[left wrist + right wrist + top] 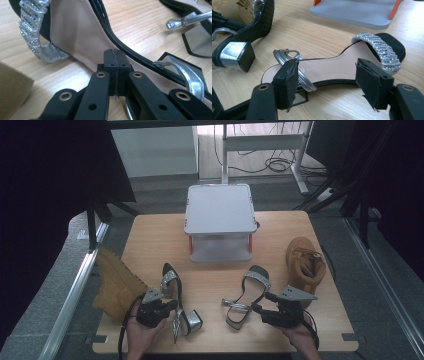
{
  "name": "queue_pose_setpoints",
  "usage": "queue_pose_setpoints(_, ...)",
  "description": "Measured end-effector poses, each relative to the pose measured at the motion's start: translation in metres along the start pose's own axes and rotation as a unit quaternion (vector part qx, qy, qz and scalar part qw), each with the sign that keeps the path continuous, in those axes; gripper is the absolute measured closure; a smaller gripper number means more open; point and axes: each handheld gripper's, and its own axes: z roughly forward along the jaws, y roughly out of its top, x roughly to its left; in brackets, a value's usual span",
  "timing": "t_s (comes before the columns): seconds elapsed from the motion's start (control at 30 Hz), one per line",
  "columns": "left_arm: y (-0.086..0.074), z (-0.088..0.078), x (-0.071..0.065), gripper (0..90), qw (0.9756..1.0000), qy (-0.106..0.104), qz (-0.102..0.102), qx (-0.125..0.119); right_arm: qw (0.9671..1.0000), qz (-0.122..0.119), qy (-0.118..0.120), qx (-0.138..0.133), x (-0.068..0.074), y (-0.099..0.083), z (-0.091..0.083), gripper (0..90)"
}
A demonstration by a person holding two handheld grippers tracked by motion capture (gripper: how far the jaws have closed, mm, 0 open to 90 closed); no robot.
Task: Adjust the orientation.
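Black soles, beige insoles and sparkly silver straps on both sandals: the left sandal (176, 297) lies on its side at the table's (150, 235) front, toe pointing away, block heel near the person. The right sandal (247, 296) sits flat, toe angled up-right. The left gripper (169, 306) is closed right by its sandal, holding nothing, and the right gripper (263, 303) is spread wide around the other's middle, not pinching.

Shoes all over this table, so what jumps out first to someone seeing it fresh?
Two black sandals with glittering silver straps lie at the front of the wooden table: the left sandal tipped on its side, the right sandal flat. A hand-held gripper sits at each, the left gripper shut, the right gripper open. Tan boots flank them, and a grey stand stands behind.
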Motion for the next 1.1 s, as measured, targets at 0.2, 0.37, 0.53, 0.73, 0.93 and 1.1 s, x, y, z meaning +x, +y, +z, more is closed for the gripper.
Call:
queue_pose_setpoints(0.2, 0.019, 0.028, -0.01, 89.7, 0.9995, -0.028, 0.014, 0.009, 1.0, 0.007, -0.005, -0.002, -0.004, -0.001, -0.002, 34.7)
queue_pose_setpoints(0.37, 0.025, 0.03, -0.015, 89.7, 0.9994, -0.027, 0.019, 0.008, 0.9999, 0.008, -0.011, -0.005, -0.006, -0.001, -0.005, 34.7)
queue_pose_setpoints(0.53, 0.028, 0.015, -0.015, 89.7, 0.9993, -0.034, 0.012, -0.013, 0.9999, 0.01, -0.013, -0.006, -0.006, -0.001, -0.005, 34.7)
queue_pose_setpoints(0.73, 0.032, 0.008, -0.023, 89.6, 0.9987, -0.042, 0.016, -0.025, 0.9999, 0.007, -0.012, -0.004, -0.004, -0.001, -0.004, 34.7)
queue_pose_setpoints(0.93, 0.035, 0.005, -0.042, 89.6, 0.997, -0.065, 0.028, -0.033, 0.9997, 0.014, -0.018, -0.005, -0.006, -0.005, -0.007, 34.7)
queue_pose_setpoints(1.1, 0.033, 0.0, -0.066, 89.6, 0.9927, -0.107, 0.034, -0.045, 0.9996, 0.015, -0.023, -0.01, -0.006, -0.006, -0.011, 34.4)
